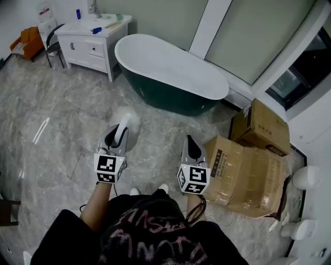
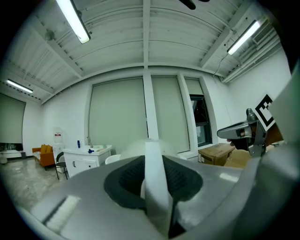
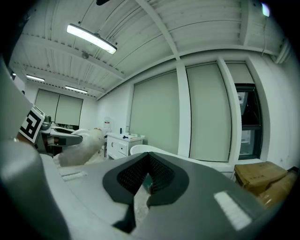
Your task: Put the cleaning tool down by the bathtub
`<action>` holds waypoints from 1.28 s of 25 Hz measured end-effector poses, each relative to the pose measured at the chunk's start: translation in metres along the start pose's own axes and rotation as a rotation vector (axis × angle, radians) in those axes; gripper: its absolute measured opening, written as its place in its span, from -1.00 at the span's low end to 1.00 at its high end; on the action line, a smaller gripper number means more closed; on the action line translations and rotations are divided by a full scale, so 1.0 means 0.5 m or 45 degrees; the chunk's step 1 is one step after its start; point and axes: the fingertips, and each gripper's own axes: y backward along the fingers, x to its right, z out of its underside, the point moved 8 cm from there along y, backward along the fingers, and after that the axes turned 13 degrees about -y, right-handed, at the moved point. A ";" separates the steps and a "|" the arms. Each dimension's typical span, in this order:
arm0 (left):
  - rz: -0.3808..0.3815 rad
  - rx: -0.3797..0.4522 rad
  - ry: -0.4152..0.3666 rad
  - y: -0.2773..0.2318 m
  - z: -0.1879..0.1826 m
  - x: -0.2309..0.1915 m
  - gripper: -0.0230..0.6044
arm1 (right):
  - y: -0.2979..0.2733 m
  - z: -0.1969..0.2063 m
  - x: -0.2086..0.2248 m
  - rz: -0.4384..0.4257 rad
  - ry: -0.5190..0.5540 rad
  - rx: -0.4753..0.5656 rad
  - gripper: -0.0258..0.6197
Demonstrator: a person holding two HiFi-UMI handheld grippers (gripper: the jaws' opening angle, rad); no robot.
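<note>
White duster (image 1: 124,124), one, boxes (image 1: 262,128), perhaps three

A bathroom fitted out like a showroom: freestanding bathtub (image 1: 170,72) at twelve o'clock, white vanity cabinet (image 1: 90,45) with tap (image 1: 94,8) at eleven, marble-tiled floor (image 1: 51,129), ceiling strip lights (image 2: 73,21), cardboard boxes (image 1: 248,171) at three o'clock

bathtub (image 1: 170,72) between vanity (image 1: 90,39), left, and boxes (image 1: 248,165), right.

Grey marble floor (image 1: 51,134) under bathtub (image 1: 170,70), white vanity (image 1: 89,46), cardboard boxes (image 1: 245,173).
</note>
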 end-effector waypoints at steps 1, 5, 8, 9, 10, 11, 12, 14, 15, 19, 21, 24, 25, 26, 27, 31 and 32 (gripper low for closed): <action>0.004 0.001 -0.006 0.002 0.001 0.001 -0.64 | 0.001 0.002 -0.001 0.001 0.000 0.000 -0.88; 0.021 -0.003 -0.026 0.009 0.008 -0.001 -0.64 | 0.004 0.008 -0.013 0.005 0.001 -0.006 -0.88; 0.028 -0.001 -0.022 0.012 0.013 -0.006 -0.64 | 0.008 0.007 -0.022 -0.002 -0.001 0.023 -0.88; 0.029 0.000 -0.020 0.013 0.013 -0.008 -0.64 | 0.010 0.005 -0.024 -0.007 -0.005 0.040 -0.88; 0.028 0.000 -0.017 0.014 0.014 -0.011 -0.64 | 0.011 0.004 -0.026 -0.010 -0.008 0.051 -0.88; 0.027 -0.002 -0.014 0.015 0.017 -0.014 -0.64 | 0.010 0.003 -0.027 -0.013 -0.011 0.054 -0.88; 0.025 -0.005 -0.010 0.016 0.020 -0.016 -0.64 | 0.008 0.003 -0.028 -0.016 -0.013 0.052 -0.88; 0.022 -0.012 -0.001 0.022 0.029 -0.020 -0.64 | 0.007 0.006 -0.032 -0.020 -0.014 0.049 -0.88; 0.022 -0.015 0.003 0.025 0.033 -0.022 -0.64 | 0.006 0.009 -0.035 -0.022 -0.014 0.047 -0.88; 0.013 -0.030 0.015 0.038 0.047 -0.041 -0.64 | 0.004 0.019 -0.054 -0.029 0.006 0.026 -0.87; 0.002 -0.035 0.029 0.043 0.054 -0.053 -0.64 | 0.003 0.025 -0.062 -0.034 0.017 0.011 -0.87; -0.007 -0.041 0.030 0.046 0.062 -0.064 -0.64 | -0.004 0.033 -0.067 -0.043 0.023 -0.012 -0.87; -0.008 -0.043 0.025 0.046 0.063 -0.066 -0.64 | -0.008 0.034 -0.068 -0.048 0.026 -0.018 -0.87; -0.009 -0.045 0.022 0.044 0.064 -0.068 -0.64 | -0.012 0.035 -0.069 -0.054 0.032 -0.023 -0.87; -0.010 -0.046 0.020 0.042 0.064 -0.071 -0.64 | -0.016 0.035 -0.070 -0.061 0.037 -0.025 -0.87; -0.018 -0.044 0.008 0.026 0.068 -0.084 -0.64 | -0.044 0.037 -0.075 -0.087 0.047 -0.026 -0.87; -0.017 -0.049 0.007 0.020 0.071 -0.088 -0.64 | -0.053 0.039 -0.076 -0.091 0.049 -0.028 -0.87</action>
